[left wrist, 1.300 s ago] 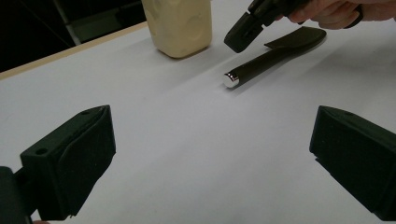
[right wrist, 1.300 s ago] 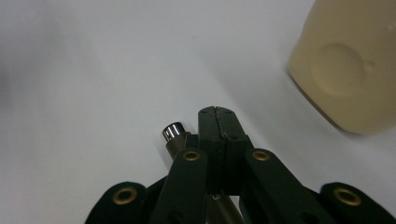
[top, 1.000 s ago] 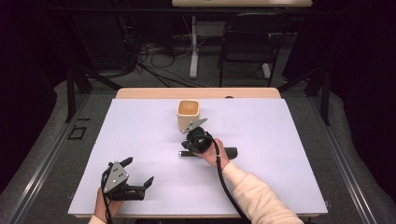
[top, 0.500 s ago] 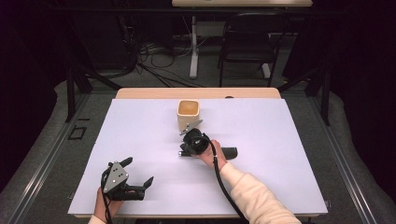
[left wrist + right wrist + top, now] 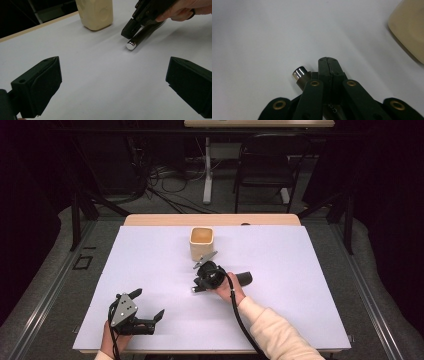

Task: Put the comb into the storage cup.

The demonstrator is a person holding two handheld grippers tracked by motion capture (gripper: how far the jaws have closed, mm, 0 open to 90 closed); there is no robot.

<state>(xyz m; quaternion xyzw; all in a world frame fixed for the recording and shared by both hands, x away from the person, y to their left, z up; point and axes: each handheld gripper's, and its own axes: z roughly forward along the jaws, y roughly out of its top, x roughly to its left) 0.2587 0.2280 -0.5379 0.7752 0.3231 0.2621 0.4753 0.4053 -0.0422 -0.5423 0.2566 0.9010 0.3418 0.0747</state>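
A dark cylinder (image 5: 243,280) with a shiny silver end (image 5: 131,45) lies flat on the white table sheet (image 5: 300,270), mid-table. My right gripper (image 5: 198,285) rests right over it, jaws shut pad to pad (image 5: 327,62) with nothing between them. The cylinder (image 5: 300,73) pokes out beside and beneath the jaws. A cream cup (image 5: 201,242) stands just beyond. My left gripper (image 5: 148,304) is at the front left, jaws wide open (image 5: 112,82) and empty, and faces the cylinder and the right gripper (image 5: 130,28).
The cream cup (image 5: 96,13) is close behind the right gripper, also at the upper right of the right gripper view (image 5: 409,30). The table's wooden far edge (image 5: 210,220) borders a dark floor with cables and a chair (image 5: 265,165).
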